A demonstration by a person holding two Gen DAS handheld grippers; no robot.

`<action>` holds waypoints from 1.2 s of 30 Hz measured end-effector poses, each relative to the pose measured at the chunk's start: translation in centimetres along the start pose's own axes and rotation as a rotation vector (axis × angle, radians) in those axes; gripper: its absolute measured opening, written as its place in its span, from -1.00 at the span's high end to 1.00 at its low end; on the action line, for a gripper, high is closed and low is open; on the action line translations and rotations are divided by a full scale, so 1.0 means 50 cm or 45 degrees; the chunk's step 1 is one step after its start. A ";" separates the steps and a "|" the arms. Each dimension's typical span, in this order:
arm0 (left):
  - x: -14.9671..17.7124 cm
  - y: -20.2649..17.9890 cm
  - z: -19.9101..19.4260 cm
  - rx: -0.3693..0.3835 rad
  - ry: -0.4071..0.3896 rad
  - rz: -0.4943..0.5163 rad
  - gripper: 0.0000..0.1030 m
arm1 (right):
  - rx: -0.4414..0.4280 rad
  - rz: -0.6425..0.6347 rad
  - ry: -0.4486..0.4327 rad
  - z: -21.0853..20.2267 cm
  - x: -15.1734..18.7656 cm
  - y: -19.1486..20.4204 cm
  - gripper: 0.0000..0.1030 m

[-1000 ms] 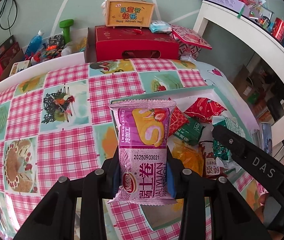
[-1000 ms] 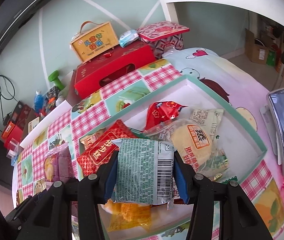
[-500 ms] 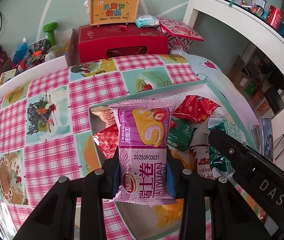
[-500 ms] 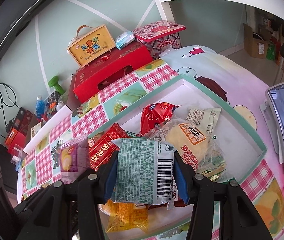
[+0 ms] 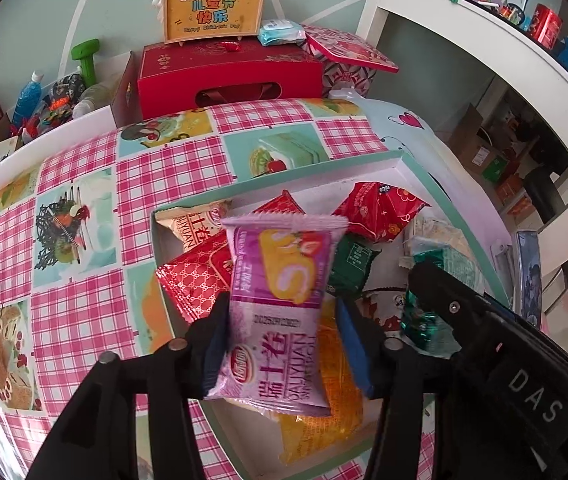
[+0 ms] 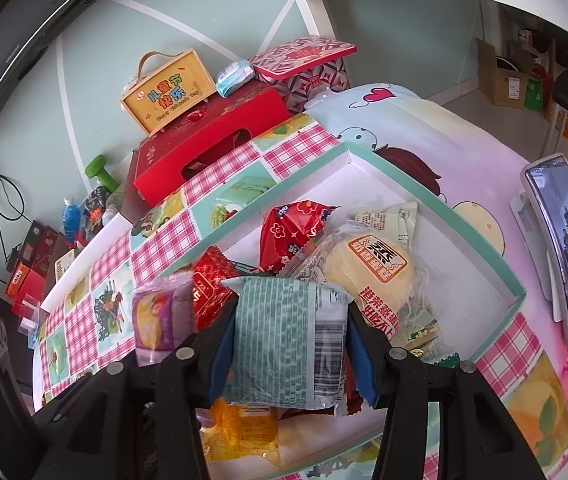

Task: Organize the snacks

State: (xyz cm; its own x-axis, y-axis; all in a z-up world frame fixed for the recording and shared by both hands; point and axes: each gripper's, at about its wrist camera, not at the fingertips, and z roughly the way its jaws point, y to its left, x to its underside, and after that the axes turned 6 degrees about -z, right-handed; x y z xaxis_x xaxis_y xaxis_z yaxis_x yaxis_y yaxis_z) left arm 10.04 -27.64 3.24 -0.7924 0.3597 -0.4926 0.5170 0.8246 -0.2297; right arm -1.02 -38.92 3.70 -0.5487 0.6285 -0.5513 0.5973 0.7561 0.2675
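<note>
As its jaws have just been opening, the purple Swiss-roll packet (image 5: pixel 280 312) is let loose by the left hand-held gripper (image 5: pixel 284 344).

The blurred packet is seen tilted between the parted blue pads (image 5: pixel 354 344), above the near-left corner of the green-rimmed box (image 5: pixel 368 158) that lies on the checked tabletop (image 5: pixel 76 320). Over the near edge of the same box, a green-patterned packet (image 6: pixel 288 344) is kept clamped by the right hand-held gripper (image 6: pixel 290 354), its pads pressed on both sides; other snacks are heaped inside the box.
</note>
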 end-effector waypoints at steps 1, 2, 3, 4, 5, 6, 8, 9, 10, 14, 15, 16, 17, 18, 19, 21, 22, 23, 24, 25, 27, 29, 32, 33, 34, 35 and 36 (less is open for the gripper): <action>0.000 0.003 -0.001 0.001 -0.001 -0.005 -0.08 | 0.001 0.001 0.001 0.000 0.000 0.000 -0.04; -0.001 0.006 -0.002 0.003 -0.001 -0.011 -0.08 | 0.001 0.000 0.000 0.000 0.000 0.000 -0.04; -0.001 0.010 -0.004 0.007 0.001 -0.019 -0.08 | 0.003 -0.002 0.000 0.000 0.001 0.001 -0.04; 0.000 0.013 -0.006 0.011 0.002 -0.026 -0.08 | 0.007 -0.005 -0.001 -0.001 0.001 0.002 -0.04; 0.001 0.015 -0.008 0.016 0.001 -0.032 -0.08 | 0.010 -0.006 -0.001 0.000 0.001 0.003 -0.04; 0.001 0.018 -0.010 0.019 0.000 -0.038 -0.08 | 0.011 -0.007 0.000 0.000 0.001 0.003 -0.04; 0.002 0.027 -0.016 0.027 -0.001 -0.053 -0.08 | 0.018 -0.009 0.002 0.001 0.002 0.003 -0.04; 0.002 0.032 -0.018 0.027 -0.001 -0.062 -0.09 | 0.025 -0.009 0.004 0.002 0.002 0.003 -0.04; 0.002 0.037 -0.021 0.027 -0.002 -0.073 -0.09 | 0.032 -0.008 0.008 0.003 0.002 0.002 -0.04; -0.001 0.060 -0.036 0.030 -0.013 -0.117 -0.09 | 0.045 -0.013 0.014 0.005 0.003 0.004 -0.04; -0.002 0.065 -0.040 0.033 -0.017 -0.127 -0.09 | 0.049 -0.016 0.014 0.005 0.003 0.005 -0.04; -0.003 0.069 -0.043 0.035 -0.020 -0.135 -0.09 | 0.049 -0.020 0.016 0.005 0.003 0.007 -0.04; -0.004 0.072 -0.046 0.036 -0.022 -0.141 -0.09 | 0.048 -0.026 0.020 0.006 0.003 0.009 -0.04; -0.004 0.075 -0.049 0.039 -0.025 -0.146 -0.10 | 0.048 -0.030 0.025 0.008 0.003 0.010 -0.06; -0.005 0.078 -0.051 0.042 -0.027 -0.153 -0.11 | 0.050 -0.035 0.030 0.010 0.004 0.011 -0.08; -0.005 0.084 -0.055 0.041 -0.030 -0.166 -0.28 | 0.054 -0.043 0.037 0.013 0.004 0.014 -0.23; -0.006 0.088 -0.057 0.039 -0.036 -0.175 -0.32 | 0.055 -0.047 0.039 0.014 0.004 0.014 -0.24; -0.007 0.091 -0.060 0.030 -0.041 -0.185 -0.34 | 0.056 -0.052 0.040 0.014 0.004 0.015 -0.29; -0.007 0.096 -0.062 0.010 -0.047 -0.197 -0.34 | 0.059 -0.057 0.042 0.015 0.004 0.016 -0.35; -0.008 0.102 -0.063 -0.015 -0.050 -0.210 -0.35 | 0.061 -0.064 0.043 0.016 0.004 0.018 -0.37; -0.008 0.114 -0.061 -0.073 -0.055 -0.228 -0.56 | 0.069 -0.081 0.048 0.020 0.005 0.022 -0.56; -0.007 0.126 -0.058 -0.163 -0.066 -0.238 -0.67 | 0.076 -0.103 0.058 0.026 0.006 0.027 -0.70; -0.005 0.144 -0.048 -0.278 -0.068 -0.248 -0.67 | 0.084 -0.125 0.062 0.030 0.007 0.032 -0.74; -0.004 0.150 -0.045 -0.297 -0.066 -0.260 -0.67 | 0.086 -0.131 0.061 0.030 0.007 0.034 -0.79; -0.003 0.158 -0.043 -0.310 -0.061 -0.280 -0.67 | 0.088 -0.138 0.060 0.031 0.008 0.036 -0.83; -0.003 0.167 -0.042 -0.319 -0.059 -0.295 -0.68 | 0.092 -0.145 0.058 0.031 0.008 0.038 -0.96; -0.002 0.173 -0.042 -0.331 -0.058 -0.311 -0.75 | 0.095 -0.152 0.054 0.030 0.008 0.041 -1.00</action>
State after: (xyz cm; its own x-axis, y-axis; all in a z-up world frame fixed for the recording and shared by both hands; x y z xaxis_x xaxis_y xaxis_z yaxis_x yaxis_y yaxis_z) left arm 13.92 -19.60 3.07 -0.8641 0.1234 -0.4880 0.2100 0.9695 -0.1267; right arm 0.88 -37.42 2.83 -0.6418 0.5429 -0.5416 0.5671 0.8114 0.1413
